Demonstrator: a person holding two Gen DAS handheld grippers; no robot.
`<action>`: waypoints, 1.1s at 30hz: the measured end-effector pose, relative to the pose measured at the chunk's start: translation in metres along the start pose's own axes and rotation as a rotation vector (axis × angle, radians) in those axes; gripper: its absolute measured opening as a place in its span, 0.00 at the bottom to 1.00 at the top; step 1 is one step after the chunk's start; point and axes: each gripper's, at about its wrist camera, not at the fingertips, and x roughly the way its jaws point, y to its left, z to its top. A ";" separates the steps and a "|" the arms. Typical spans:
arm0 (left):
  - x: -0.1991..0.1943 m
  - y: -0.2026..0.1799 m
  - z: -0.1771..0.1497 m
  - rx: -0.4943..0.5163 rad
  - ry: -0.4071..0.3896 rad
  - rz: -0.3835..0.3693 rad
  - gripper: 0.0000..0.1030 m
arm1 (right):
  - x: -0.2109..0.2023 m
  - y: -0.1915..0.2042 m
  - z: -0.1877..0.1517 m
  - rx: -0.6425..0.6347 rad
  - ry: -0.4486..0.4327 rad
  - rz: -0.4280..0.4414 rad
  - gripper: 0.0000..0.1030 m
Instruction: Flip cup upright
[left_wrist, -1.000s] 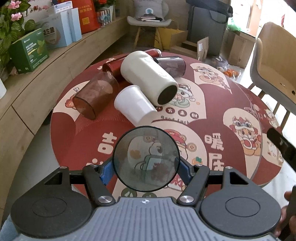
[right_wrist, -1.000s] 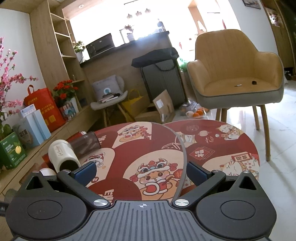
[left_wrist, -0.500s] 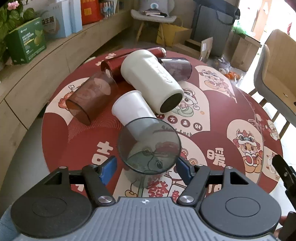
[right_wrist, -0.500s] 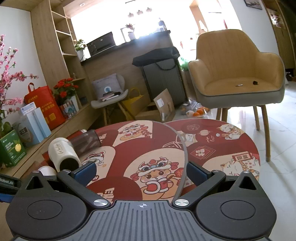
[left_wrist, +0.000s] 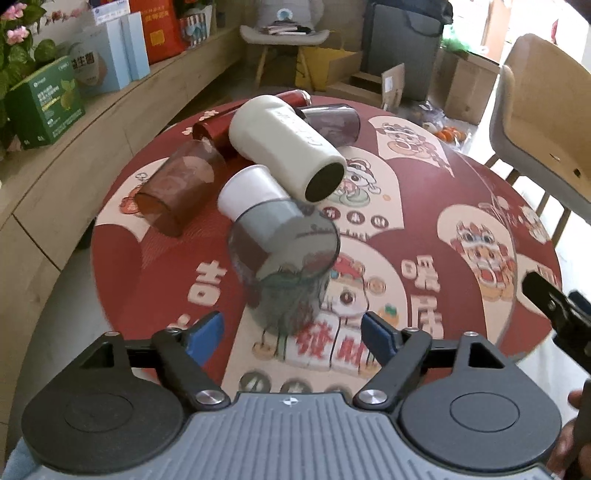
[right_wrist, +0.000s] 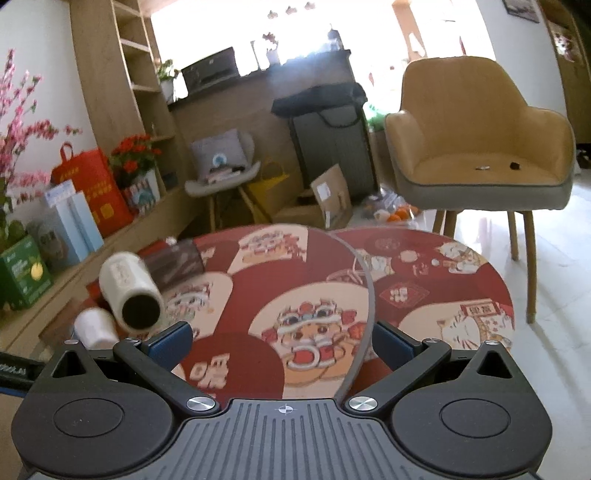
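Standing smoky transparent cup upright, judged near done: left gripper spread open, blue pads clear of cup on near table. Withdraw straight back, no nudge. Lying cups cluster far-left: white tumbler closest. Right gripper open, empty; room right.

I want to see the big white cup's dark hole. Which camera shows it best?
The left wrist view: the big white cup lies sharp, whole and central there. The right wrist view shows it smaller, blurry, at the left side.
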 end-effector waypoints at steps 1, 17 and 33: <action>-0.007 0.002 -0.005 0.005 -0.007 0.000 0.86 | -0.006 0.006 0.001 -0.020 0.015 0.003 1.00; -0.101 0.062 -0.062 -0.009 -0.146 0.045 0.97 | -0.108 0.089 0.001 -0.228 0.066 0.000 1.00; -0.130 0.081 -0.093 -0.020 -0.198 0.062 0.97 | -0.143 0.115 -0.017 -0.265 0.079 -0.015 1.00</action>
